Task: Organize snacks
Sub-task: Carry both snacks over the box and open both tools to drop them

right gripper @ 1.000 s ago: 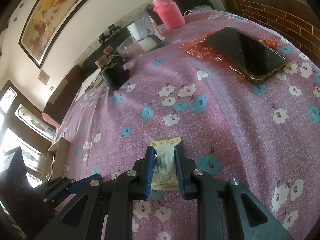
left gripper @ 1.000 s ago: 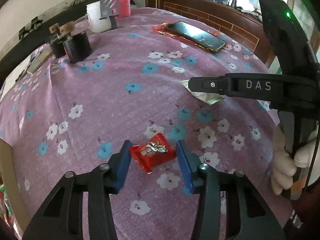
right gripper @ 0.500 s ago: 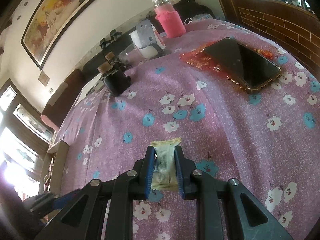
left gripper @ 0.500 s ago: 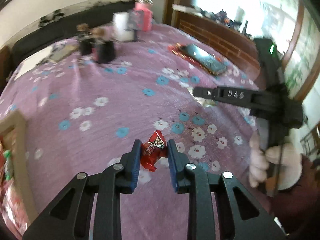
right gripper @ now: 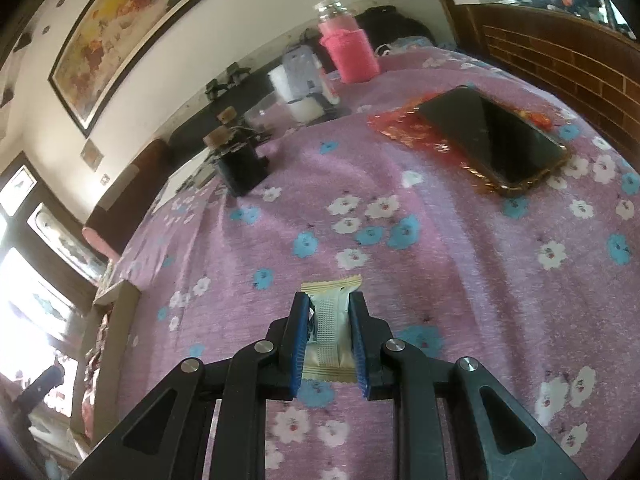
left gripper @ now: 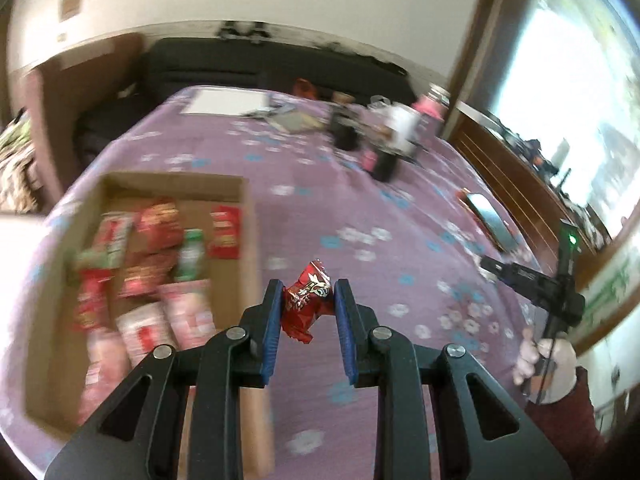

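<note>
Left wrist view: the left gripper (left gripper: 307,304) clamps a red candy wrapper (left gripper: 306,303) above the tablecloth (left gripper: 400,216), just right of the cardboard box (left gripper: 244,216) of snacks. The right gripper (right gripper: 329,332) pinches a cream wafer packet (right gripper: 330,336) lying on the cloth.

Snack-filled cardboard box (left gripper: 244,216) flanks bare tablecloth (left gripper: 360,216).

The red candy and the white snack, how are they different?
The red candy has a shiny, crumpled red wrapper; the white snack has a flat, cream wrapper with crimped ends. The red candy sits tilted in the left gripper, near the cardboard box; the white snack lies straight in the right gripper. Both are small wrapped snacks pinched between blue pads.
</note>
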`<state>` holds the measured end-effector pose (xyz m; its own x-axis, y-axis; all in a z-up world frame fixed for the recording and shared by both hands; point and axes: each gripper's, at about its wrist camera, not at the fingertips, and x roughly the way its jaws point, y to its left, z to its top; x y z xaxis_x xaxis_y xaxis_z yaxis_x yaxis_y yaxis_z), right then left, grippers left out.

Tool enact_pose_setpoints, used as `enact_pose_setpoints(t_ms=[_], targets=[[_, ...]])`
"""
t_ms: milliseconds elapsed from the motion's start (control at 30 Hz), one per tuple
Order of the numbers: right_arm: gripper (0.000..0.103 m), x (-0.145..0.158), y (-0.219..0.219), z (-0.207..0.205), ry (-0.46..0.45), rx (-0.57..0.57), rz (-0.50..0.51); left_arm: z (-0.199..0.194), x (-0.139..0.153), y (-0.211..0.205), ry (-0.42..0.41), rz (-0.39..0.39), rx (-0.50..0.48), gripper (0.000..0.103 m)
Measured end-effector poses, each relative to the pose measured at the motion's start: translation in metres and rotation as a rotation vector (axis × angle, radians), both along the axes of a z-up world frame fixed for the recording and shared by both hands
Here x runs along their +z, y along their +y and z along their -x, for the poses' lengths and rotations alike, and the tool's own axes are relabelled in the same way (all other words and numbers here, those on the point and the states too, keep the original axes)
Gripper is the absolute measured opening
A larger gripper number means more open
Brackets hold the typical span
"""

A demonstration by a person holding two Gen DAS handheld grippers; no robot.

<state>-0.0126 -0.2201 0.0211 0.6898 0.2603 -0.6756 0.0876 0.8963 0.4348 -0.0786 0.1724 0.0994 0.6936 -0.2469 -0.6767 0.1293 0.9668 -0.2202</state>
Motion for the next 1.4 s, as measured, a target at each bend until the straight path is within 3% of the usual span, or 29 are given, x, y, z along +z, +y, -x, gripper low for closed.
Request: enact_pose_setpoints(t_ms=[200, 367, 467, 567, 767, 967, 1167, 1300, 1400], targets=[[0.021, 0.035, 0.045, 0.016, -0.025, 0.124, -0.004, 0.022, -0.008, 0.066, 0.004, 0.030, 0.140, 0.023], [0.021, 0.071, 0.122, 0.031, -0.067, 0.329, -0.003, 0.024, -0.022, 0.112, 0.035, 0.068, 0.256, 0.023], [0.021, 0.077, 0.175, 0.039, -0.058, 0.455, -0.004, 0.023, -0.033, 0.130, 0.065, 0.089, 0.295, 0.023], [0.020, 0.072, 0.229, 0.045, -0.029, 0.578, -0.007, 0.023, -0.042, 0.138, 0.073, 0.090, 0.296, 0.023], [0.020, 0.055, 0.309, 0.056, 0.001, 0.714, 0.030, 0.017, -0.055, 0.150, 0.105, 0.090, 0.303, 0.023], [0.020, 0.031, 0.364, 0.064, 0.024, 0.790, 0.173, 0.014, -0.064, 0.151, 0.135, 0.068, 0.291, 0.024], [0.021, 0.008, 0.379, 0.067, 0.047, 0.804, 0.246, 0.015, -0.065, 0.153, 0.150, 0.079, 0.309, 0.031], [0.024, 0.005, 0.385, 0.071, 0.022, 0.808, 0.295, 0.020, -0.058, 0.149, 0.140, 0.063, 0.316, 0.050], [0.029, 0.010, 0.385, 0.077, 0.003, 0.825, 0.299, 0.025, -0.048, 0.141, 0.115, 0.032, 0.322, 0.054]])
